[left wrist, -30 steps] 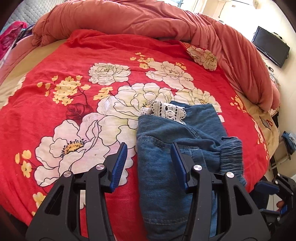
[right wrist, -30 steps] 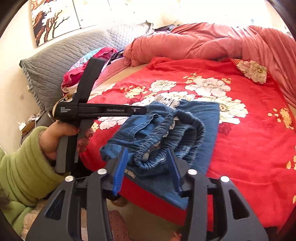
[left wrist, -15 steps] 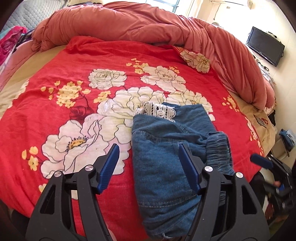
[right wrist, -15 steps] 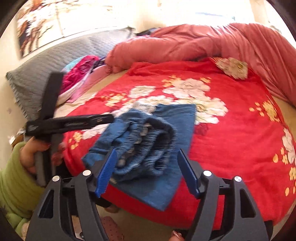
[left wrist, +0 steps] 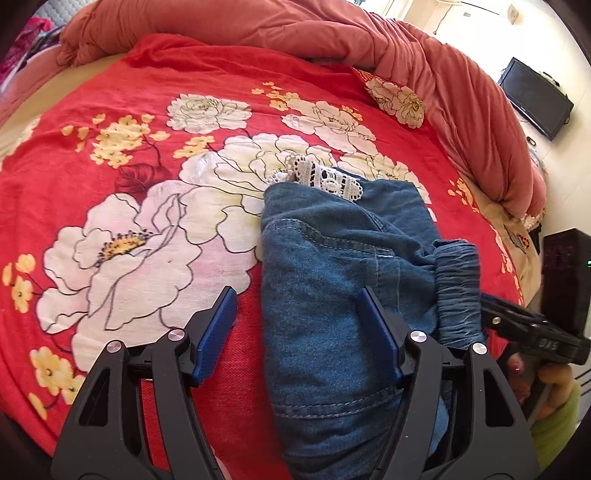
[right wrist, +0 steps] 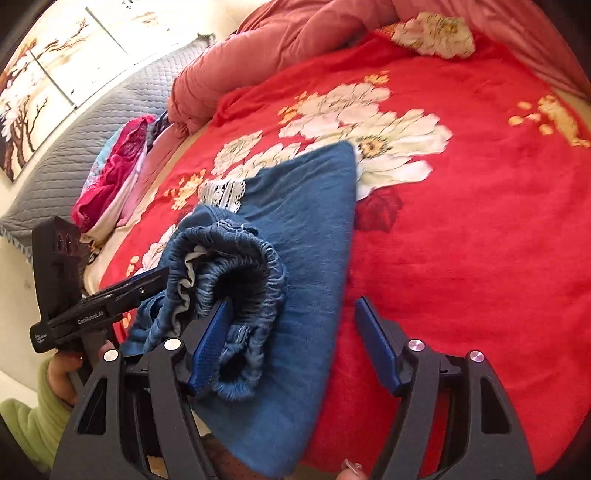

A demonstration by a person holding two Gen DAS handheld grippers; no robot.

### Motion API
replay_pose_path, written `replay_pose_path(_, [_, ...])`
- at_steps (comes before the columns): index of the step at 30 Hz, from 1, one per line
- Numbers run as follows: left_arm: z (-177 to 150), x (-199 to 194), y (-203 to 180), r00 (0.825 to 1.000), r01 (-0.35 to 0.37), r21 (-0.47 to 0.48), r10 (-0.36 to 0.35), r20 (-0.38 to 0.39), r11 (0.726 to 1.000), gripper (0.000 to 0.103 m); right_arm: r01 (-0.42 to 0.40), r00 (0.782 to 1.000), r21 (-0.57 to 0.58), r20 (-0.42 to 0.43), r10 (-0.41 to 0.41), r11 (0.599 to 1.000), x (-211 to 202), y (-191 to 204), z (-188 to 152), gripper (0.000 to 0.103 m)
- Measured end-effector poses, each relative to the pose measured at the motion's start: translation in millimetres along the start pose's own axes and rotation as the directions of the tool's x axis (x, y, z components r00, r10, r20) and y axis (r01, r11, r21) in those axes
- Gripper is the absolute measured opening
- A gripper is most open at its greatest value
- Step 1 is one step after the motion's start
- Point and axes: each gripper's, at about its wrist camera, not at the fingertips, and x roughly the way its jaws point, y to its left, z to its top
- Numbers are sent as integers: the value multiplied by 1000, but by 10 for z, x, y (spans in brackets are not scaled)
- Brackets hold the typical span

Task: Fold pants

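Both hand-held grippers, left (left wrist: 297, 332) and right (right wrist: 291, 341), I see spread open, gripping nothing, over the folded pants (left wrist: 332, 295) on the bed (left wrist: 129, 184).

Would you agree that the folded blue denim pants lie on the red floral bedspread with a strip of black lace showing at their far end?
Not quite: the lace is white, not black, as the left wrist view shows. The folded blue denim pants do lie on the red floral bedspread.

We see a red floral blanket (left wrist: 147, 184) covering the bed, a bunched pink duvet (left wrist: 295, 29) at twelve o'clock, and a black monitor (left wrist: 535, 98) at two.
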Motion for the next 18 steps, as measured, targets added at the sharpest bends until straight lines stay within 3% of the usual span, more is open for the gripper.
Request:
replay_pose_path(5, [8, 60, -15, 999, 36, -18, -36, -7, 999, 60, -24, 1000, 2, 1, 24, 1000, 64, -15, 64, 66])
replay_pose_path(6, [10, 71, -26, 999, 45, -20, -45, -11, 999, 60, -25, 1000, -10, 1, 25, 1000, 78, -3, 72, 63])
replay_pose_path(7, [11, 88, -52, 999, 50, -19, -50, -17, 999, 53, -25, 1000, -17, 1, 25, 1000, 88, 6, 77, 60])
replay_pose_path(12, [16, 86, -133, 999, 46, -19, -46, -7, 999, 40, -43, 999, -56, 25, 45, 998, 151, 97, 59, 29])
replay_pose_path(18, [91, -91, -268, 999, 33, 12, -34, 34, 999, 35, -16, 993, -173, 113, 36, 985, -44, 364, 116, 22])
